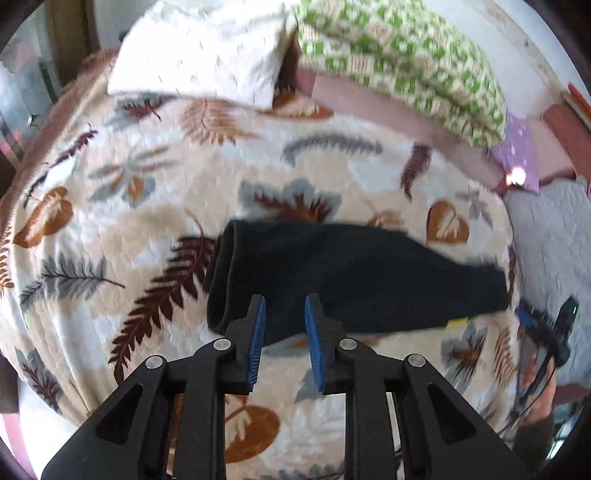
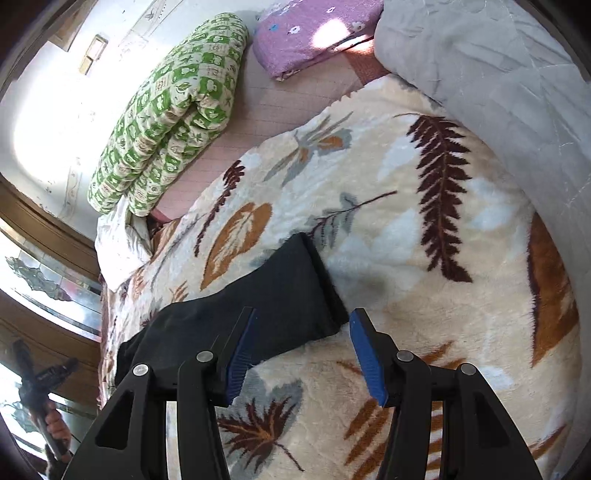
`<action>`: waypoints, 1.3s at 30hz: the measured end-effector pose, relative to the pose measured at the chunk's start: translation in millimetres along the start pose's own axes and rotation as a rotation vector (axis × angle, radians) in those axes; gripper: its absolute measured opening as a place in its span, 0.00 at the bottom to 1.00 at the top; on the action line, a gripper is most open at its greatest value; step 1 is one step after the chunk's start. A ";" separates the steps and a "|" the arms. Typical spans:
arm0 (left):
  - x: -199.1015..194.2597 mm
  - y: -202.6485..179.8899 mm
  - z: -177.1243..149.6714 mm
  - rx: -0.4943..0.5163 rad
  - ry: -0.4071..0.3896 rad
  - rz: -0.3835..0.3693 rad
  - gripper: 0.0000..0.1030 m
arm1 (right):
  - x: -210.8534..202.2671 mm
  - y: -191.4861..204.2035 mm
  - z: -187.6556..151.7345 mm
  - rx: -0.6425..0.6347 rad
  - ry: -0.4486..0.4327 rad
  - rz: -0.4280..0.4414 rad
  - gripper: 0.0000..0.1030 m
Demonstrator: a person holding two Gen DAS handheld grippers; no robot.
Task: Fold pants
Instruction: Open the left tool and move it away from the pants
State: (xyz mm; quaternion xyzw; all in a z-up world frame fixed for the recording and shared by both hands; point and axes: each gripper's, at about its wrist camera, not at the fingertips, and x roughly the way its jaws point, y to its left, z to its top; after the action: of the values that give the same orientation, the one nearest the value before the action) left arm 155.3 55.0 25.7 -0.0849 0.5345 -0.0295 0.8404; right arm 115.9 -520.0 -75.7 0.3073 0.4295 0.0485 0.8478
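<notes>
Dark navy pants point(image 1: 351, 277) lie folded lengthwise in a long strip on a leaf-patterned blanket point(image 1: 129, 203). In the left wrist view my left gripper point(image 1: 284, 306) is open and empty, its blue pads just above the strip's near edge by the left end. In the right wrist view the pants point(image 2: 266, 306) run from the centre toward the lower left. My right gripper point(image 2: 301, 321) is open and empty, hovering over the strip's end; its left finger overlaps the cloth. The right gripper also shows at the left wrist view's right edge point(image 1: 546, 325).
A white pillow point(image 1: 207, 48), a green checked quilt point(image 1: 406, 62), a purple folded cloth point(image 2: 314, 33) and a grey quilt point(image 2: 498, 74) lie at the bed's far side. A wooden window frame point(image 2: 37, 229) is left of the bed.
</notes>
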 end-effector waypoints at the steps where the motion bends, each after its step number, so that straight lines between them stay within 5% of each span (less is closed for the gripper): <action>1: 12.5 6.7 -3.9 0.004 0.016 0.017 0.19 | 0.9 1.4 -0.4 0.004 -0.001 -0.003 0.53; 7: 75.3 13.9 -7.3 0.006 0.145 0.010 0.19 | 3.6 4.0 -1.3 0.010 0.012 -0.061 0.53; 13: 109.1 32.3 11.3 -0.021 0.064 0.231 0.17 | -0.1 3.4 -1.1 0.005 0.013 -0.096 0.53; 15: 106.2 35.6 14.4 -0.045 0.077 0.203 0.17 | -1.2 3.1 -0.3 0.006 0.009 -0.100 0.53; 21: 44.3 26.8 -0.5 -0.089 -0.017 0.043 0.17 | -3.9 7.1 3.4 -0.024 0.018 -0.090 0.53; 26: 24.0 -77.9 -32.0 -0.014 0.061 -0.244 0.20 | 0.7 7.1 12.9 -0.015 0.048 -0.069 0.67; 32: 69.3 -220.7 -58.3 0.028 0.252 -0.458 0.20 | 14.6 -3.2 18.9 0.016 0.083 -0.038 0.67; 39: 122.7 -282.5 -68.8 -0.169 0.360 -0.543 0.20 | 27.5 -23.4 27.0 0.027 0.089 -0.010 0.67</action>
State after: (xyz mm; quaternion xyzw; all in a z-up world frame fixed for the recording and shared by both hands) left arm 157.2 -247.8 -63.1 -0.2872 0.6326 -0.2225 0.6840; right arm 149.3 -542.2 -96.2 0.3142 0.4691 0.0523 0.8237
